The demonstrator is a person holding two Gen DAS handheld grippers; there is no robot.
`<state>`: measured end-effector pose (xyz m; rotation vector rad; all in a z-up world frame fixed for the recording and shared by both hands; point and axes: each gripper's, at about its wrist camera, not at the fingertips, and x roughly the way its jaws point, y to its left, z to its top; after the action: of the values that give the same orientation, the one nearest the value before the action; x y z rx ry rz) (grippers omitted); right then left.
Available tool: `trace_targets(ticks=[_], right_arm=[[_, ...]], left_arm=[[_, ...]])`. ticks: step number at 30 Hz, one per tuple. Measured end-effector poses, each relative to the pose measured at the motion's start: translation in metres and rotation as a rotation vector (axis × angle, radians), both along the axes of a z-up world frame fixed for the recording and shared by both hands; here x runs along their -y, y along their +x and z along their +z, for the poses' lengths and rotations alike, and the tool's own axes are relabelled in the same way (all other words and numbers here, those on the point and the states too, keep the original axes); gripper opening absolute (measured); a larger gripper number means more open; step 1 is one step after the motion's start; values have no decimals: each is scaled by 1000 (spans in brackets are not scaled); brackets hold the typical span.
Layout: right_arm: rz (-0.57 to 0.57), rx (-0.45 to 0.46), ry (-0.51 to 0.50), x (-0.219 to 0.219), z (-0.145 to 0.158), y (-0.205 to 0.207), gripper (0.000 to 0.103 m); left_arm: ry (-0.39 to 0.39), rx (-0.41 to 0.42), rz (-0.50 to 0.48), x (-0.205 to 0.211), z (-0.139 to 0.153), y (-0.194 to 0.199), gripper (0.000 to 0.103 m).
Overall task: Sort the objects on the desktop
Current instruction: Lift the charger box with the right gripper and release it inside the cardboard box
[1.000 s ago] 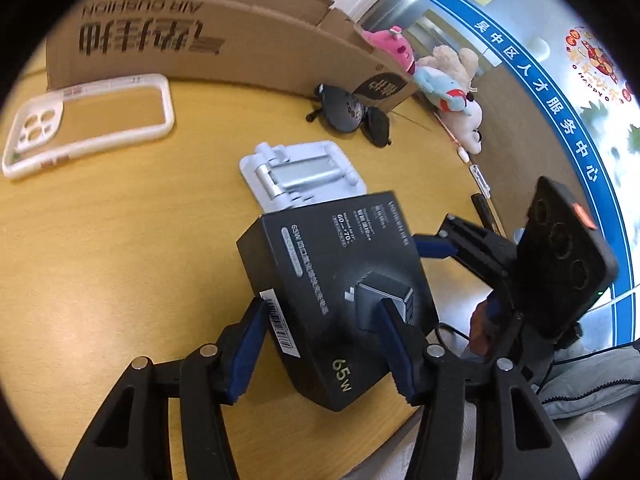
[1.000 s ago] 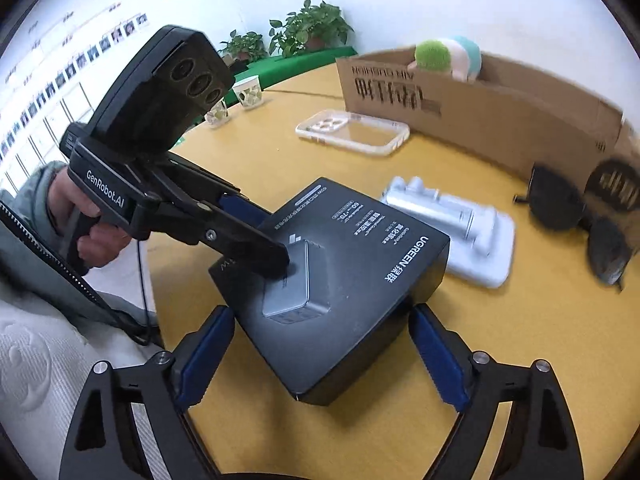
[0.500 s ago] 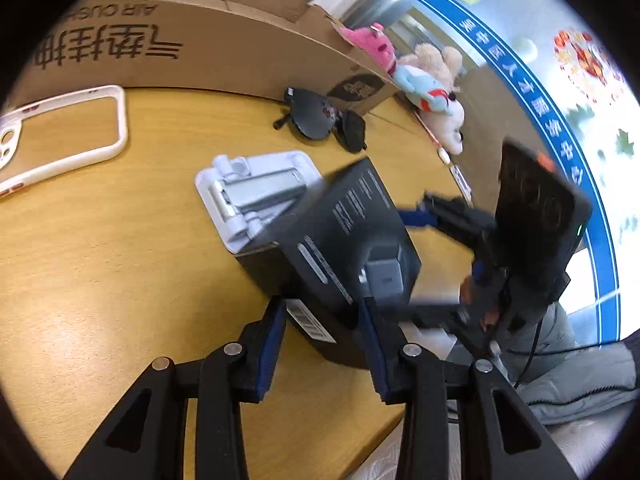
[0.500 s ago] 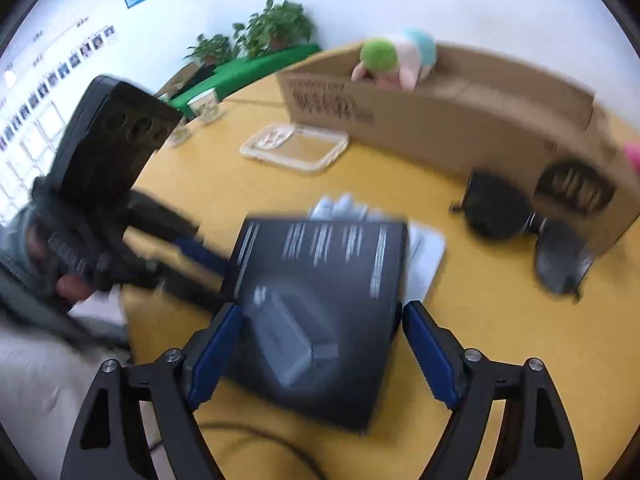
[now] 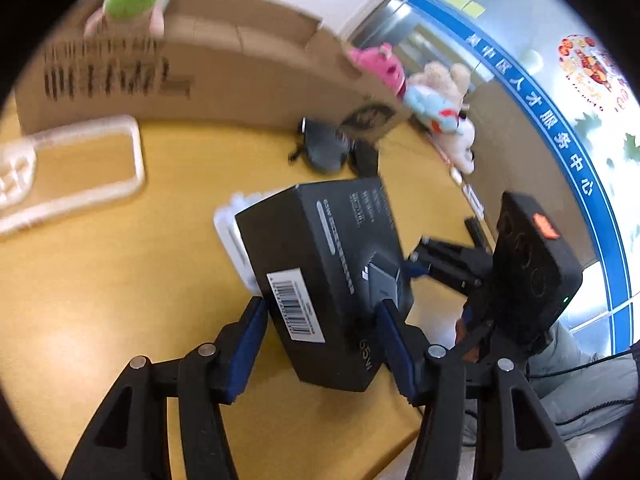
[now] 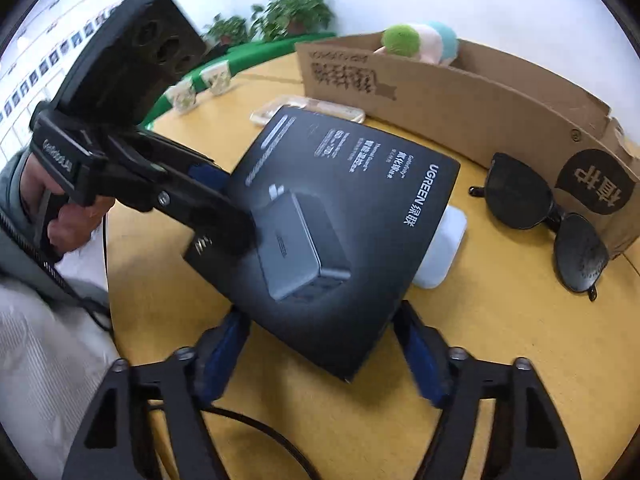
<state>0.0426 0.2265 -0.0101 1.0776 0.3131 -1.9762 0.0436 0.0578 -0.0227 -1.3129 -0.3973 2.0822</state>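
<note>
A black charger box (image 5: pixel 328 276) with a barcode label is lifted off the yellow table (image 5: pixel 100 280) and tilted. My left gripper (image 5: pixel 320 344) is shut on its near corner, one pad on each side. In the right wrist view the same box (image 6: pixel 340 216) hangs above the table with the left gripper clamped on its left edge. My right gripper (image 6: pixel 320 340) is open; its blue pads flank the box's near corner without pressing it.
A white phone stand (image 6: pixel 444 248) lies under the box. Black sunglasses (image 6: pixel 548 220) lie to the right. A clear phone case (image 5: pixel 68 172) lies at the left. A long cardboard box (image 6: pixel 460 92) with plush toys stands along the back.
The box lay flat on the table a second ago. My left gripper has closed on it and lifted and tilted it. My right gripper stays open around it.
</note>
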Motion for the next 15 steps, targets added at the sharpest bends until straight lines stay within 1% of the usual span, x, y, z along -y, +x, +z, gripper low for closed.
trace_targets(ticks=[1, 2, 3, 4, 5, 6, 7, 8, 9, 11, 13, 15], right_arm=[[-16, -13, -2, 0, 4, 0, 62], [-26, -28, -4, 2, 9, -1, 60], [-30, -37, -12, 2, 15, -3, 56], [-27, -39, -31, 3, 21, -4, 50], [-10, -57, -61, 7, 31, -4, 49], [-4, -91, -63, 13, 39, -3, 46], [9, -117, -62, 19, 45, -5, 46], [9, -142, -53, 25, 52, -9, 46], [-3, -159, -57, 26, 56, -14, 46], [-16, -151, -80, 23, 61, -25, 46], [-14, -176, -102, 18, 69, -25, 46], [-18, -183, -112, 14, 74, -27, 46]], left_arm=[[6, -27, 9, 1, 9, -2, 55], [17, -44, 4, 2, 15, -4, 53], [67, -54, -25, -1, 22, -7, 44], [117, -62, -73, -8, 30, -10, 44], [47, -118, -76, -17, 39, -12, 43], [-34, -175, -98, -30, 48, -16, 43], [-50, -183, -98, -34, 51, -23, 42], [-47, -178, -89, -35, 51, -32, 43], [-29, -170, -84, -33, 52, -41, 42], [1, -173, -93, -29, 56, -50, 42], [14, -189, -112, -28, 61, -53, 42], [37, -189, -114, -28, 65, -62, 42]])
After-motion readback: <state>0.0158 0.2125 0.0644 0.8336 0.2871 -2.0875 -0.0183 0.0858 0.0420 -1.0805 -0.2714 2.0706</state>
